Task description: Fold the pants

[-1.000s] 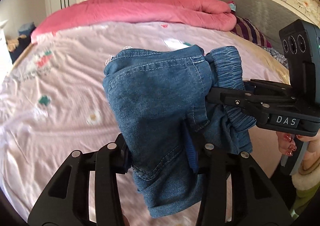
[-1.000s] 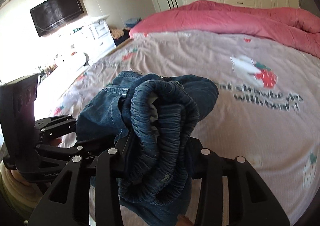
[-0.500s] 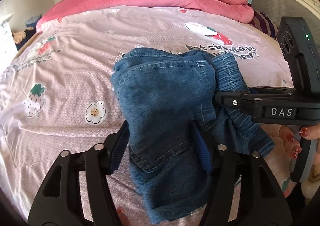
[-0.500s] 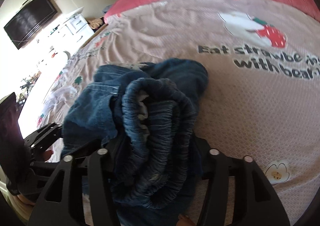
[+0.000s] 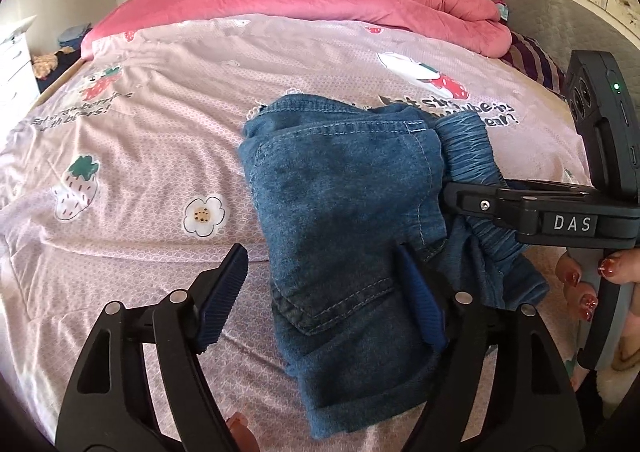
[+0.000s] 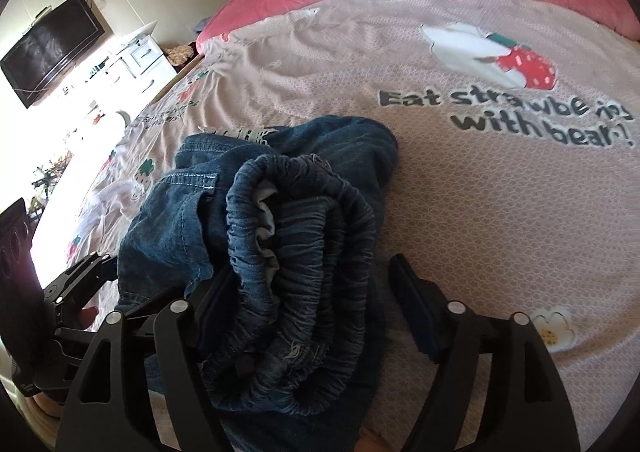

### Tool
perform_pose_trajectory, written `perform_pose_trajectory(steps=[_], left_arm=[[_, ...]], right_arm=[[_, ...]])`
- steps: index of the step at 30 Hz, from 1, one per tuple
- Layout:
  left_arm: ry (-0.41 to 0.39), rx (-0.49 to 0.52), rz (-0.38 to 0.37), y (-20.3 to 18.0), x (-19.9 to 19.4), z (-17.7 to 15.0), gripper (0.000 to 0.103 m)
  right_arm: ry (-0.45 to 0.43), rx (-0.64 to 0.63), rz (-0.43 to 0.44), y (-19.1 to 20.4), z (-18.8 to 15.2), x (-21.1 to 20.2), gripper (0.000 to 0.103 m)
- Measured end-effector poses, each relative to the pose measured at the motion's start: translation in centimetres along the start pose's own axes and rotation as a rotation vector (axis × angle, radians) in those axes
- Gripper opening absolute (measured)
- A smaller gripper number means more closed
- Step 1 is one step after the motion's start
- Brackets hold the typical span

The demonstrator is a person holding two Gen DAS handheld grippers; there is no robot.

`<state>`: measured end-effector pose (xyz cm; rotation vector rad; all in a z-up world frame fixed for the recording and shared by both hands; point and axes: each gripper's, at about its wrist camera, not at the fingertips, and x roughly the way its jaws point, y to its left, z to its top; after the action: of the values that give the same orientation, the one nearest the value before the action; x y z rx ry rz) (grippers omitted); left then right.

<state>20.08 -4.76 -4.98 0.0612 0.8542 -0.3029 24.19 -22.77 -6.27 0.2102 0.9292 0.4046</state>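
Denim pants (image 5: 344, 219) (folded into a bundle) lie on the bed (image 5: 160, 155); left tool (image 5: 324, 292) and right tool (image 6: 308, 300) are opening around them, neither gripping.

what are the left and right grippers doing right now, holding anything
left gripper: jaws opening, folded blue denim pants between them, not clamped.
right gripper: jaws opening, the pants' elastic waistband between them, released.

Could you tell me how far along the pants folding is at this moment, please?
Done: the denim pants lie on the pink bedsheet as a compact folded bundle, elastic waistband doubled at one end. In hand: the left gripper and right gripper are opening their jaws, which stand clear of the fabric on at least one side. Left: withdrawing both grippers, perhaps tidying the bulging waistband.
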Motion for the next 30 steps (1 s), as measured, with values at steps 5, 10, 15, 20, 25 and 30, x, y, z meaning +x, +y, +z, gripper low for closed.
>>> perform_pose_trajectory(steps=[5, 10, 15, 20, 25, 30], left_arm=[[-0.019, -0.007, 0.003, 0.1, -1.3, -0.2, 0.072], [-0.035, -0.024, 0.012, 0.4, -2.7, -0.7, 0.074], [-0.053, -0.033, 0.018, 0.4, -4.2, -1.2, 0.078], [-0.072, -0.046, 0.029, 0.4, -6.0, -2.0, 0.083], [-0.094, -0.078, 0.044, 0.6, -8.4, -3.2, 0.089], [-0.122, -0.093, 0.058, 0.4, -10.6, -4.3, 0.093]], right_arm=[[-0.035, 0.004, -0.012, 0.2, -0.4, -1.4, 0.077], [-0.081, -0.011, -0.031, 0.8, -0.8, -3.3, 0.081], [-0.113, -0.018, -0.041, 1.3, -1.4, -4.9, 0.085], [-0.160, -0.026, -0.067, 2.0, -2.2, -7.5, 0.089], [-0.205, -0.067, -0.092, 3.7, -3.2, -10.2, 0.093], [-0.243, -0.114, -0.133, 5.4, -4.3, -12.6, 0.096]])
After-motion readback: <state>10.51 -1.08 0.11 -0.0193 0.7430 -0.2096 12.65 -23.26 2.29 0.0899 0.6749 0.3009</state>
